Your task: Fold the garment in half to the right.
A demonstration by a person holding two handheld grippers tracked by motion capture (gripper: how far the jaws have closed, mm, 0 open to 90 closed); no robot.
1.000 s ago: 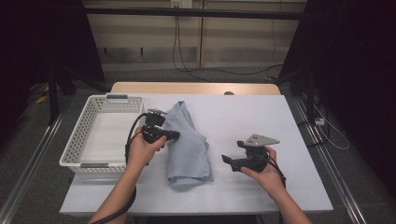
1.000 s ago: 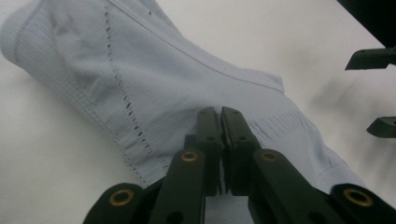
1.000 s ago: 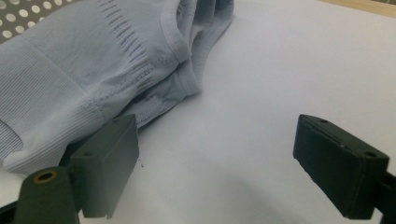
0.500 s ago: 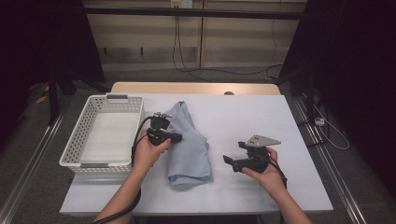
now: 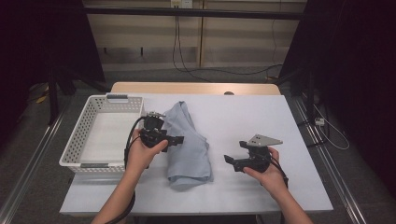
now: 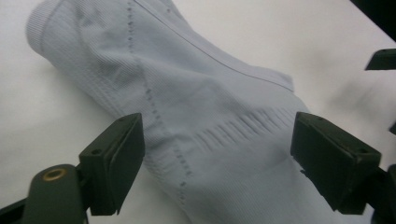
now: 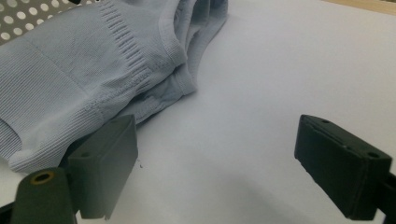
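A folded light-blue knit garment (image 5: 189,144) lies on the white table (image 5: 243,116), running from mid-table toward the front. My left gripper (image 5: 180,138) hovers over the garment's left side; its jaws have just been opening and now stand wide apart, with the cloth (image 6: 210,121) below them and no pad pressing on it. My right gripper (image 5: 227,159) rests to the right of the garment, open, with bare table between its jaws; the garment's edge (image 7: 93,84) lies to its left.
A white perforated basket (image 5: 74,144) stands at the table's left edge, beside my left hand. A tan board (image 5: 196,87) runs along the far edge. Dark floor and metal rails flank the table.
My left gripper was shut on the garment's edge and now stands open over the cloth, which lies flat. The right hand has kept still.
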